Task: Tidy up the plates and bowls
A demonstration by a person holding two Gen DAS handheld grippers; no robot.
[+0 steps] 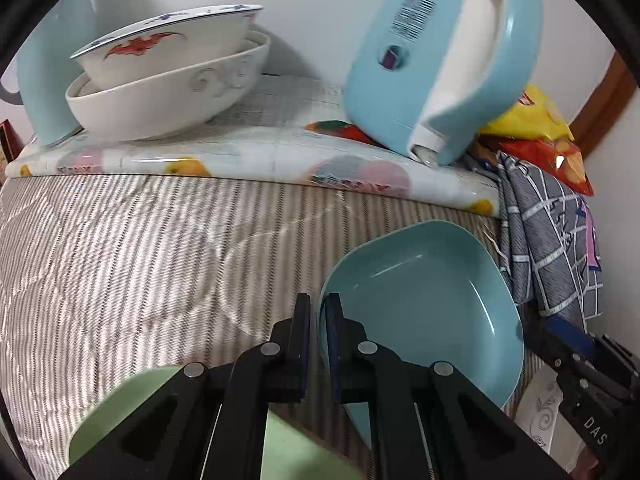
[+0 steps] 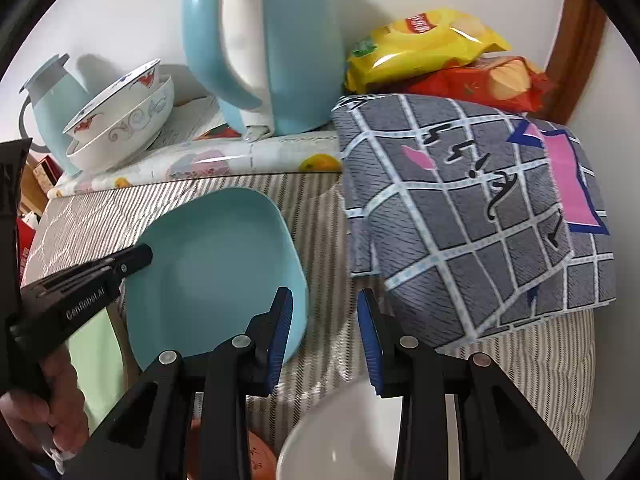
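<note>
My left gripper point(image 1: 318, 312) is shut on the near rim of a light blue squarish plate point(image 1: 432, 296), which tilts up off the striped cloth; the plate also shows in the right wrist view point(image 2: 216, 264) with the left gripper point(image 2: 140, 258) on its left rim. A pale green plate point(image 1: 100, 428) lies under my left gripper. My right gripper point(image 2: 324, 320) is open and empty, above a white bowl point(image 2: 336, 440). Two stacked white bowls point(image 1: 168, 72) with red and blue patterns sit on a raised shelf at the back.
A light blue kettle point(image 1: 440, 60) and a pale blue flask point(image 2: 56, 96) stand on the shelf with the fruit-print cover point(image 1: 256, 156). A grey checked cloth point(image 2: 472, 216) and snack bags point(image 2: 424, 52) lie at the right. A reddish dish point(image 2: 260, 456) shows under my right gripper.
</note>
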